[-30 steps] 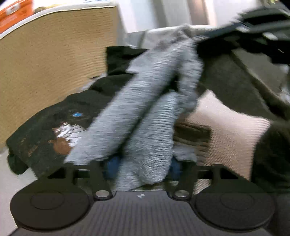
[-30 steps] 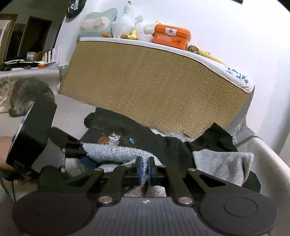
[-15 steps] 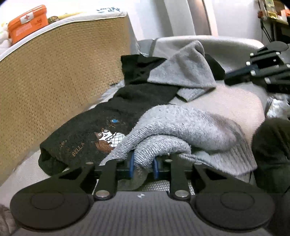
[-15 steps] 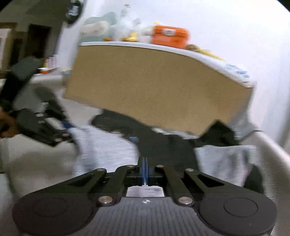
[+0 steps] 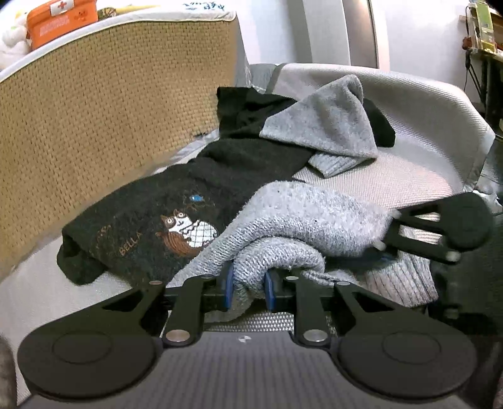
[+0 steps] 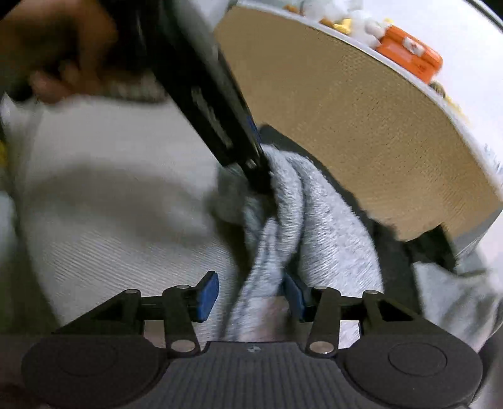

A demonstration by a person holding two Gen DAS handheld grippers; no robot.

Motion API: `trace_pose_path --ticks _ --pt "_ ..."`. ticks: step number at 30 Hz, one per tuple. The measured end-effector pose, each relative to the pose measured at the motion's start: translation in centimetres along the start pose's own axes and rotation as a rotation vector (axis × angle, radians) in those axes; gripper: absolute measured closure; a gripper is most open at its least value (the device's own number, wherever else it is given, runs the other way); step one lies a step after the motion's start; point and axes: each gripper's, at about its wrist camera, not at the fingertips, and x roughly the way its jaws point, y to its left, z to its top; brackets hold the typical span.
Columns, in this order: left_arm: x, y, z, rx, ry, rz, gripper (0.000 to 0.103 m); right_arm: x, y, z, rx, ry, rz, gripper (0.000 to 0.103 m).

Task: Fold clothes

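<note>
My left gripper (image 5: 248,288) is shut on a bunched fold of the grey knit garment (image 5: 301,220), which lies rolled on the light grey woven surface (image 5: 393,176). In the right wrist view the same grey knit garment (image 6: 314,226) runs from the left gripper (image 6: 262,179) down between my right gripper's (image 6: 251,295) blue pads (image 6: 207,294), which stand wide open. The cloth touches only the right-hand pad. From the left wrist view, the right gripper (image 5: 388,229) sits at the garment's far right end. A black sweater (image 5: 176,226) with an embroidered animal lies behind.
A tan woven panel (image 5: 110,110) stands along the left, an orange first-aid box (image 5: 59,19) on top. Another grey cloth (image 5: 327,126) on black fabric lies at the back. A person's hand (image 6: 63,47) holds the left gripper. The surface's raised edge (image 5: 408,91) curves at the right.
The left gripper has brought the grey garment down from hanging to lying on the surface. The right gripper, shut before, has opened and moved in around the garment's other end.
</note>
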Motion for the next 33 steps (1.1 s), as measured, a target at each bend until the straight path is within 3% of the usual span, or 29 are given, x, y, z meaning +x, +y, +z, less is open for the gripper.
trace_pose_path --ticks 2,3,4,5,6,8,14,20,21,23,27,29,33 --pt "0.0 0.0 -0.2 0.006 0.006 -0.002 0.081 0.8 -0.6 -0.1 0.002 0.024 -0.016 0.055" --pt "0.1 0.0 -0.3 0.013 0.013 -0.004 0.081 1.1 -0.9 -0.1 0.004 0.036 -0.023 0.061" --pt "0.2 0.1 -0.5 0.021 0.021 -0.005 0.08 1.5 -1.2 -0.1 0.005 0.048 -0.031 0.072" --pt "0.4 0.2 -0.7 0.023 0.031 -0.007 0.08 1.9 -1.5 -0.1 0.006 0.06 -0.039 0.09" --pt "0.5 0.3 -1.0 0.022 0.042 -0.01 0.08 2.3 -1.7 -0.2 0.007 0.072 -0.047 0.093" --pt "0.4 0.4 -1.4 0.034 0.051 -0.019 0.08 2.5 -2.4 -0.2 0.012 0.083 -0.064 0.095" --pt "-0.5 0.7 -2.1 0.063 0.063 -0.054 0.085 -4.1 -5.9 0.2 0.056 -0.073 -0.129 0.096" --pt "-1.3 0.4 -2.8 0.029 0.07 -0.111 0.083 -7.5 -7.6 0.8 0.051 -0.133 -0.152 0.096" --pt "-1.5 0.0 -2.9 0.027 0.067 -0.127 0.079 -7.6 -7.6 1.0 0.044 -0.141 -0.153 0.096" --pt "-1.6 -1.3 -3.1 0.041 0.052 -0.143 0.059 -7.9 -7.4 1.5 0.034 -0.161 -0.151 0.096" --pt "-1.0 -4.0 -3.1 0.073 0.037 -0.152 0.054 -8.5 -6.9 2.3 0.028 -0.187 -0.141 0.096" --pt "-0.5 -5.0 -3.0 0.065 0.018 -0.116 0.041 -8.7 -7.0 2.4 0.05 -0.191 -0.126 0.096" --pt "0.6 -6.8 -2.9 0.077 -0.044 -0.002 0.026 -9.6 -7.1 2.3 0.107 -0.203 -0.104 0.096"
